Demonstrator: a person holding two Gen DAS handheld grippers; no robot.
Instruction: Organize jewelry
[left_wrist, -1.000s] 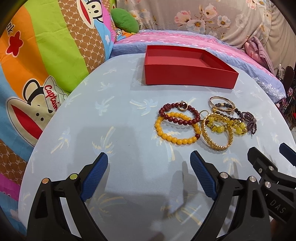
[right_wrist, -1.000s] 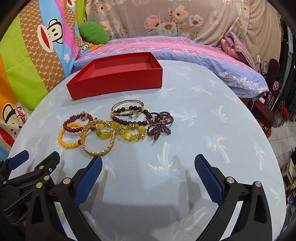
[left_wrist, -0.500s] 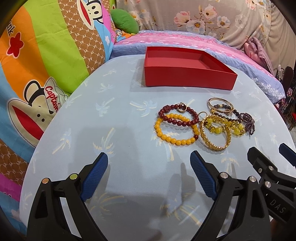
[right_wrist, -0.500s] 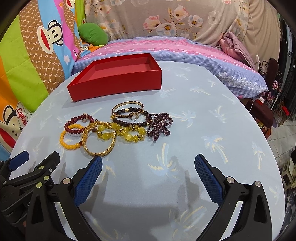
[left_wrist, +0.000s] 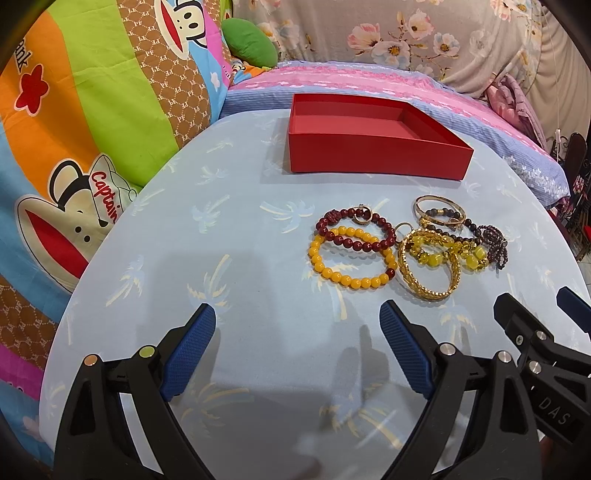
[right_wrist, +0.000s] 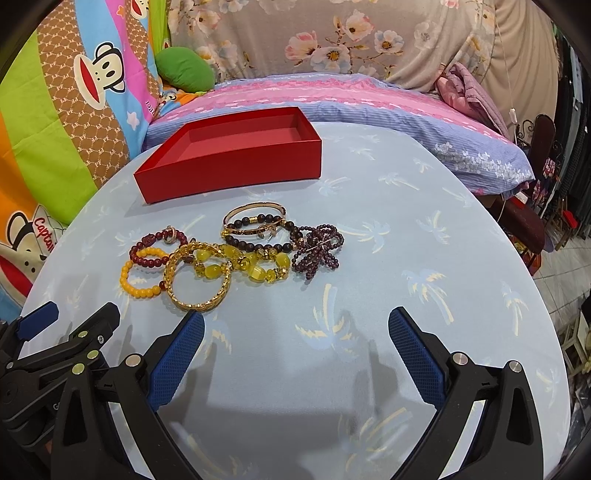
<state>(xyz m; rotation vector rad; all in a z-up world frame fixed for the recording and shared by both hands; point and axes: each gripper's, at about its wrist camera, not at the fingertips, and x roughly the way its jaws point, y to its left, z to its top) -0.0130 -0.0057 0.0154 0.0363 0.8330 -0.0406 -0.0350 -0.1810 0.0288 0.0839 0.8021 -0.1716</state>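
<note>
A red open box (left_wrist: 373, 155) (right_wrist: 236, 162) stands empty at the far side of the round table. In front of it lies a cluster of bracelets: an orange bead bracelet (left_wrist: 351, 258) (right_wrist: 142, 275), a dark red bead bracelet (left_wrist: 354, 230) (right_wrist: 157, 245), a gold chain bangle (left_wrist: 430, 271) (right_wrist: 197, 277), yellow stone beads (right_wrist: 255, 264), thin gold bangles (left_wrist: 439, 210) (right_wrist: 255, 219) and dark purple beads (left_wrist: 493, 245) (right_wrist: 316, 253). My left gripper (left_wrist: 297, 332) is open, short of the orange bracelet. Beside it, my right gripper (right_wrist: 295, 336) stands open near the gold bangle.
The table (left_wrist: 236, 266) has a light blue cloth with palm prints. A colourful cartoon quilt (left_wrist: 74, 129) hangs on the left, a bed with a pink and blue cover (right_wrist: 332, 99) lies behind, and chairs (right_wrist: 543, 147) stand at the right edge.
Both grippers have risen or pulled back slightly, so the bracelets and box sit a little farther up in the views. Nothing on the table has moved.
</note>
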